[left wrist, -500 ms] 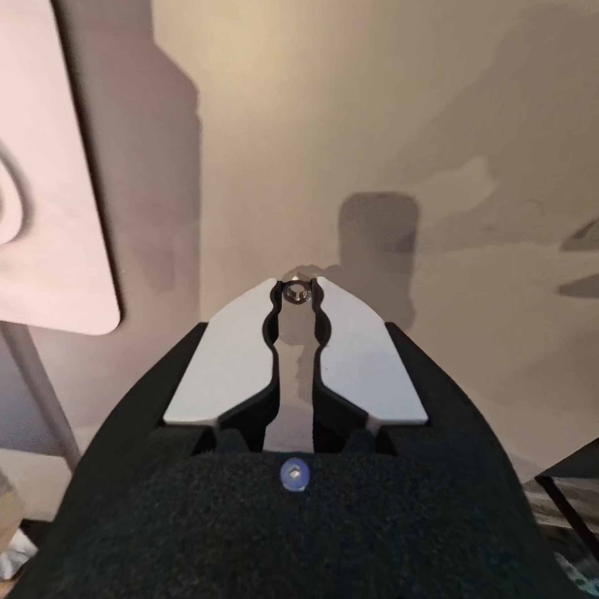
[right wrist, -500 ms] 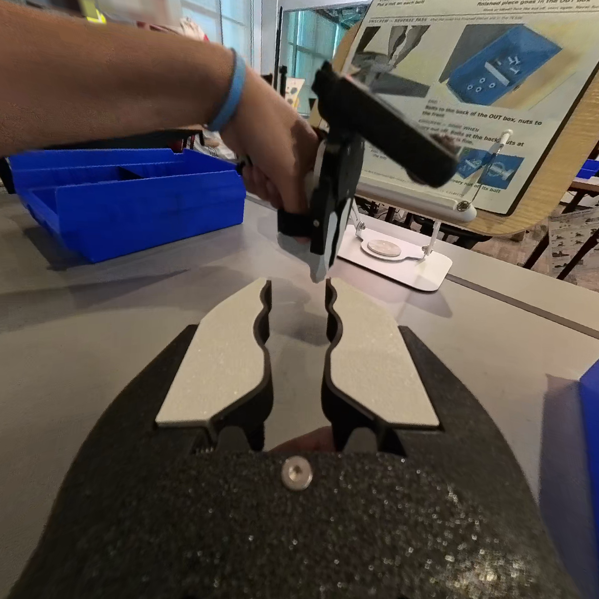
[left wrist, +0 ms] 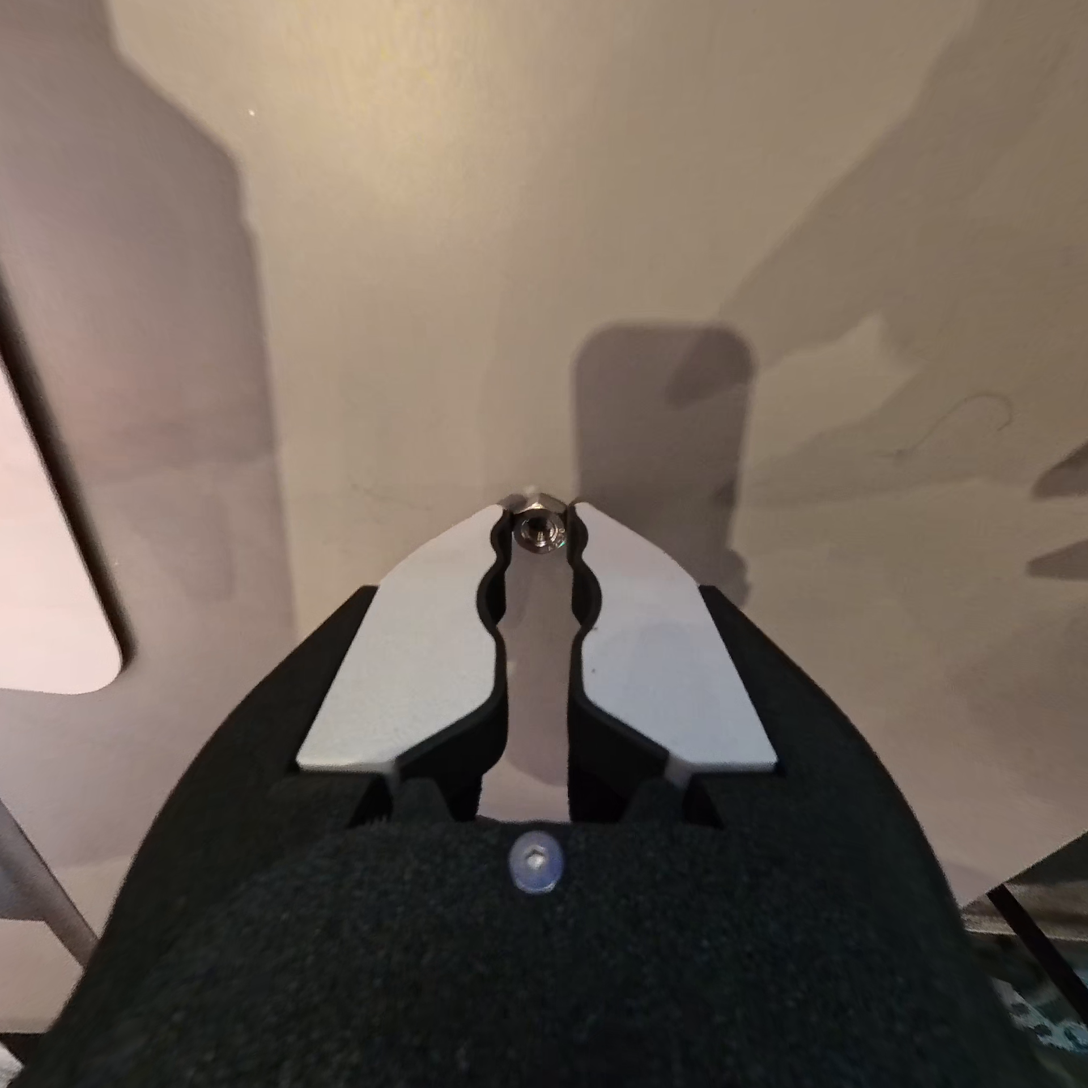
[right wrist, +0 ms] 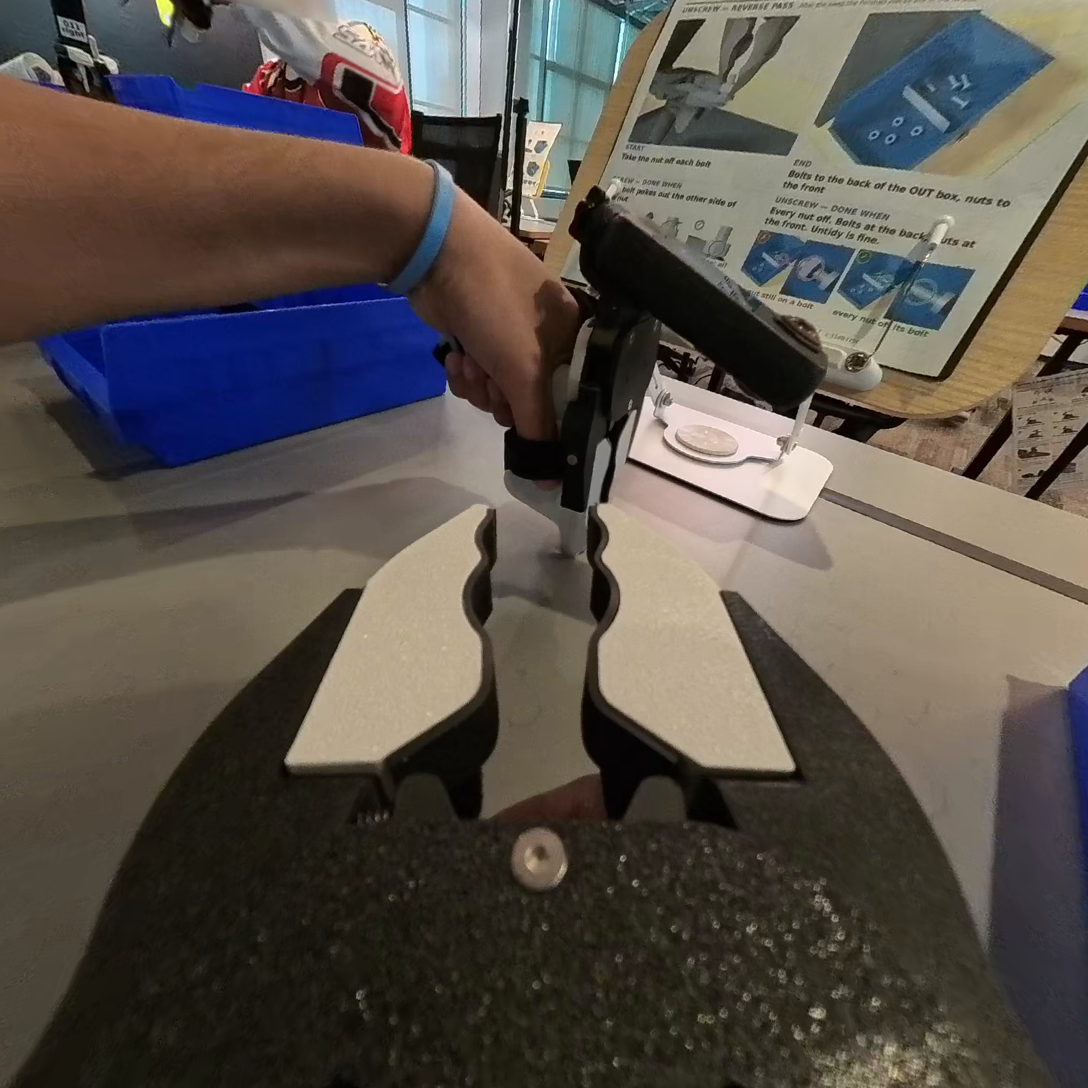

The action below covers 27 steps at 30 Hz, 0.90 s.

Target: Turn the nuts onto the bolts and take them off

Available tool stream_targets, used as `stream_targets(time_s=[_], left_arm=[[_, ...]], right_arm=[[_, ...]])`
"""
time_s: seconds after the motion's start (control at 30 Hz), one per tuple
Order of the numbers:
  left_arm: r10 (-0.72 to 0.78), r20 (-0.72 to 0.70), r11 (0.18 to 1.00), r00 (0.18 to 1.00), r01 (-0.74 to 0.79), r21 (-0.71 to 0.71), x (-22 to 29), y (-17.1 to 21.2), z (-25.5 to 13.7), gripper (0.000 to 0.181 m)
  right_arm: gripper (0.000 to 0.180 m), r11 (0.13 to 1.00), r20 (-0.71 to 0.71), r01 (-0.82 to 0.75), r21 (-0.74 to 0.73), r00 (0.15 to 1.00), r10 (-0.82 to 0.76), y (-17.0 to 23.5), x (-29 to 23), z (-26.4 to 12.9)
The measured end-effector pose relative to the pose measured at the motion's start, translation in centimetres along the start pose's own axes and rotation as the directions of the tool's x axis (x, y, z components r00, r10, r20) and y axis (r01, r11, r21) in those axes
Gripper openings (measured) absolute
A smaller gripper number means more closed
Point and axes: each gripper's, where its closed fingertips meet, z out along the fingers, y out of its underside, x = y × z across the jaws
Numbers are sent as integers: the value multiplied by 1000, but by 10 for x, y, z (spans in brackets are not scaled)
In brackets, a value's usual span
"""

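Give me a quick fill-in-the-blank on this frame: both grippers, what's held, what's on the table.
1. The left gripper is shut on a small metal ____ at its fingertips.
2. The right gripper holds ____.
3. The bin behind the person's forearm is ____ in colour.
4. The left gripper's tips point down at the ____.

Missing words: bolt; nothing; blue; table

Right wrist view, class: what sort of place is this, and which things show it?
Probably an indoor workshop or data-collection station: a grey worktable carries a blue plastic parts bin, and an illustrated instruction board stands on a white stand. Large windows lie behind.
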Motion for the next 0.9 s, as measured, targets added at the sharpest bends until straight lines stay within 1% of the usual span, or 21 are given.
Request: stream_targets(time_s=[0.37,0.53,0.6,0.77,0.83,0.9], left_arm=[[3,55,980,998,8,-200,0,15,-1,17],[40,98,952,994,-9,-304,-2,20,-1,17],[41,103,955,994,-9,-296,-2,15,-1,17],[22,84,975,996,-3,-221,1,8,0,18],[7,51,984,999,2,-177,5,7,-2,27],[-8,32,995,999,12,-102,7,3,-12,32]], right_arm=[[28,1000,3,10,-11,1000,-10,2,-2,1],[28,1000,10,10,-14,1000,-10,3,-3,1],[28,1000,10,15,-15,1000,-15,3,-4,1],[27,1000,12,13,-14,1000,-13,2,-4,1],[28,1000,12,14,-15,1000,-14,2,-4,1],[28,1000,12,10,-14,1000,-10,2,-4,1]])
